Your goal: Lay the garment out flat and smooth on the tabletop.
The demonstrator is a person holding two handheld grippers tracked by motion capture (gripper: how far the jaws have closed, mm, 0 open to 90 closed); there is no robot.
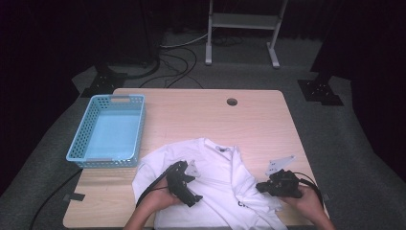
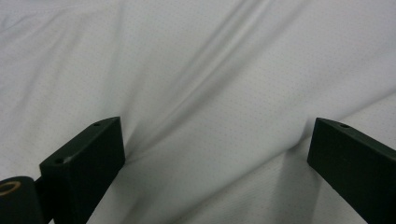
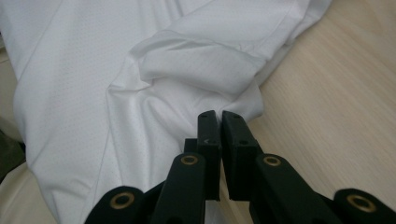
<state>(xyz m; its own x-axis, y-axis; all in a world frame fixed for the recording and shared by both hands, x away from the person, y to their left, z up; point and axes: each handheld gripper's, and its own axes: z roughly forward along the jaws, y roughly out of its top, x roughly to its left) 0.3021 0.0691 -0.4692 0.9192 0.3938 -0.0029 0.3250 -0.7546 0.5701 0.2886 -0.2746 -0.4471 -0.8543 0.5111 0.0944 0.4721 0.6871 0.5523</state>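
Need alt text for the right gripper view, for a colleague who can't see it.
The right claw, jaws shut, meets the edge of a white shirt beside a folded sleeve. Whether cloth is pinched between the jaws cannot be told. The shirt lies rumpled on a pale wooden table.

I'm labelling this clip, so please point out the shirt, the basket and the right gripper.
shirt (image 1: 215, 175): high view, on the chest area between the two grippers.
basket (image 1: 82, 133): high view, on its left wall.
right gripper (image 3: 220, 116): right gripper view, at the tips of its closed jaws.
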